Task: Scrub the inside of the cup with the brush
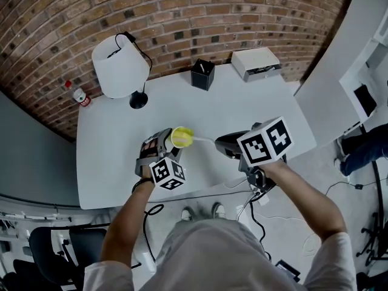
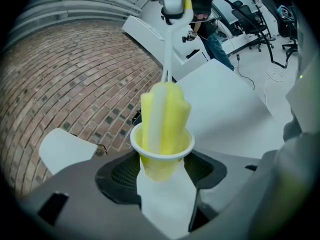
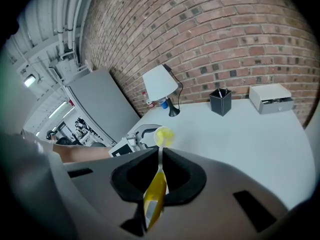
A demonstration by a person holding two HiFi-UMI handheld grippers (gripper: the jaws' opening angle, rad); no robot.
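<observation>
Well, brush [image 2: 162, 114] inside cup [image 2: 160, 169] (seemingly deep)

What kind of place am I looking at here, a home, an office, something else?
Probably an office or lab workspace. A white table by a brick wall carries a desk lamp and a black pen holder, and wheeled office chairs show in the left gripper view.

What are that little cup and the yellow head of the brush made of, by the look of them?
The cup is probably thin plastic, white and slightly translucent: the yellow shows through its wall, and its rim is smooth and rolled. The brush head looks like soft foam or sponge, matte yellow, with rounded lobes and no visible bristles. Its stem seems to be glossy white plastic.
</observation>
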